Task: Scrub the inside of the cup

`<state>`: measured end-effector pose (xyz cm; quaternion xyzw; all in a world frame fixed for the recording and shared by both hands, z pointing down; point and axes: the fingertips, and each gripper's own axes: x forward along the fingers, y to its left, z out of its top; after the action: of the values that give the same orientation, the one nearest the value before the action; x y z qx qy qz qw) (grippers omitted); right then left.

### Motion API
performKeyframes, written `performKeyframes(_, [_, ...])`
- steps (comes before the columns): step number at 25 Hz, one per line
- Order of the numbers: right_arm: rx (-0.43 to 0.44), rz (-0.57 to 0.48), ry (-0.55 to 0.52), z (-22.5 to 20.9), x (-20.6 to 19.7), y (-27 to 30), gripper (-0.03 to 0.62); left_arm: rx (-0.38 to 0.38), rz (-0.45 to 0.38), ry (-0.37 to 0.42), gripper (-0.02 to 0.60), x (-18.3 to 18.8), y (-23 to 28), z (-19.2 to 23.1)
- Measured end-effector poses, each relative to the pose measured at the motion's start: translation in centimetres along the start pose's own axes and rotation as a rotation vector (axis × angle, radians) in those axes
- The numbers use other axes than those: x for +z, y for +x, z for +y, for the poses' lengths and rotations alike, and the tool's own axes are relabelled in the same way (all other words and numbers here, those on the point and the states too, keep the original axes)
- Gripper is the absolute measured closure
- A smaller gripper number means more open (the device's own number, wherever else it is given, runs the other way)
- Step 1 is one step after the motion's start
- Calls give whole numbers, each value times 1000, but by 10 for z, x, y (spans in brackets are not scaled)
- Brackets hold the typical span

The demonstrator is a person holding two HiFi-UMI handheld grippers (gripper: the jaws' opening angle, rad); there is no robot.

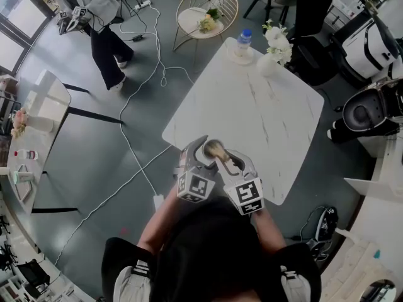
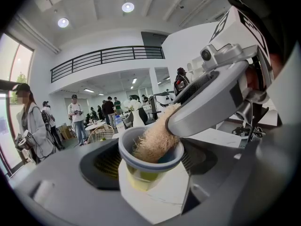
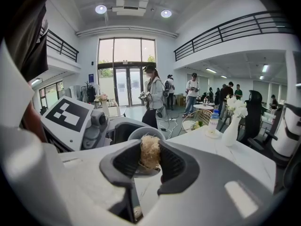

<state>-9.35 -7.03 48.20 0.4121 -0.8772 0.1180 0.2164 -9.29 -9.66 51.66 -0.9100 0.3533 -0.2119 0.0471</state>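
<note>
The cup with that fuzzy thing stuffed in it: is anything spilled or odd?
Nothing stands out. The left gripper holds the cup, the right gripper holds a fibrous scrubber inside it; no spill or damage shows.

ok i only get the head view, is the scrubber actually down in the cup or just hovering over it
observer: it's in. The left gripper view shows the scrubber pushed below the rim of the cup.
operator: what's holding the cup
observer: the left gripper. The cup sits between its jaws, with a pad against each side.
operator: and the right one has a proper hold
observer: yes. In the right gripper view the right gripper is shut on the scrubber, both pads pinching the fibres.
</note>
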Motion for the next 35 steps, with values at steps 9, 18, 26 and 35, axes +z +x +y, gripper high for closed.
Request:
performKeyframes(9, [2,-6,-15,8,6,4,487,-7,-5,5,192,1,-1,0])
performKeyframes(18, [23,5,-27,20,4,6,487,-3,-6,11,192,0,-2,5])
performKeyframes(26, [22,10,-17,18,1,7,487,2,-7,-2,192,-3,-4,6])
performKeyframes(35, [-24,7,6,1,2,4,487,-23,-10,6,192,-1,0,6])
